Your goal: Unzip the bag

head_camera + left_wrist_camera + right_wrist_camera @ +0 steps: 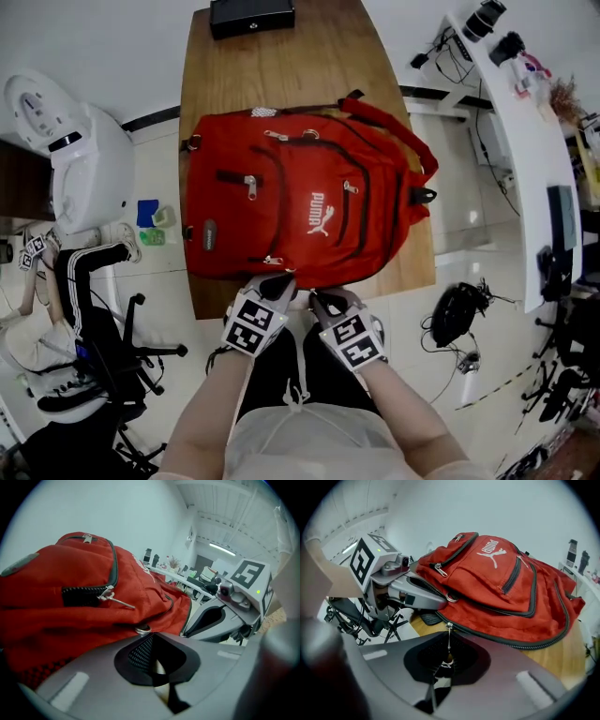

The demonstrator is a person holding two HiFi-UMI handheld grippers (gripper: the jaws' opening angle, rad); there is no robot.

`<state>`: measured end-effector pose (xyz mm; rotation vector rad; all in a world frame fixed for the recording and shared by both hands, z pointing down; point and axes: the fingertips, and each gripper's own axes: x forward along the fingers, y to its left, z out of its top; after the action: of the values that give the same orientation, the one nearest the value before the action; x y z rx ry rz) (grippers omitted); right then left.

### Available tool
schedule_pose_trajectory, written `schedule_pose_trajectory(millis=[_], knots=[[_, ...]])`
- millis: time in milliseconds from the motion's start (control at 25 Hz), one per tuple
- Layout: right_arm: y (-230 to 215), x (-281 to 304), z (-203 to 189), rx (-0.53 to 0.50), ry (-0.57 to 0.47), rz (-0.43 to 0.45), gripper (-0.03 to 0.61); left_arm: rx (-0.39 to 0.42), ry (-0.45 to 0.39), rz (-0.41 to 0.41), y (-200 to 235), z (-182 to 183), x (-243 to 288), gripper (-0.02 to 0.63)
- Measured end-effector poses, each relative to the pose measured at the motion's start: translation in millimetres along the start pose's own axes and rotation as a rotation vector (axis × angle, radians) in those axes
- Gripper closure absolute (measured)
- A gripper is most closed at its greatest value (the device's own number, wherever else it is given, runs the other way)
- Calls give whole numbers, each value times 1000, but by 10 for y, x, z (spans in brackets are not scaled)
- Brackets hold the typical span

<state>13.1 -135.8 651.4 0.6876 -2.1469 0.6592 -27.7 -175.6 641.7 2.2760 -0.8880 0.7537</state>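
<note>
A red backpack (300,202) with a white logo lies flat on the wooden table (309,66). Both grippers are at its near edge. My right gripper (446,660) is shut on the thin metal zipper pull (449,641) of the dark main zipper that runs along the bag's rim (525,641). Just left of it, my left gripper (157,665) is shut with its tips against the red fabric beside a small metal ring (143,630). The head view shows the left gripper (277,284) and the right gripper (323,302) side by side. Other pocket zippers (110,597) lie closed.
A black box (251,16) sits at the table's far end. On the floor to the left stand an office chair (112,347) and a white machine (75,150). A white desk (525,159) with gear runs along the right, and a black object (455,314) lies on the floor.
</note>
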Motion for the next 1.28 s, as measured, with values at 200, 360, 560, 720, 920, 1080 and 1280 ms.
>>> schedule_pose_trajectory(millis=[200,360,560,720,920,1080,1280], knots=[[-255,-167,-169,30,18,-22,569,-9,33,7,32,-20,22,607],[-493,-292,-275,47,31,-41,568,5,38,42,57,-30,25,607],[-852,-495,-394,62,55,-67,568,2,56,74,67,-48,50,607],[-1096,-609,-408,42,80,-88,568,-28,71,73,85,-42,62,607],[-1349,-705,-423,16,114,-103,566,-24,76,79,100,-43,65,607],[-1451,-764,-422,-1,137,-91,565,-26,74,79,89,-59,76,606],[-1636,-850,-357,-30,160,-126,565,-24,76,83,90,-64,79,606]])
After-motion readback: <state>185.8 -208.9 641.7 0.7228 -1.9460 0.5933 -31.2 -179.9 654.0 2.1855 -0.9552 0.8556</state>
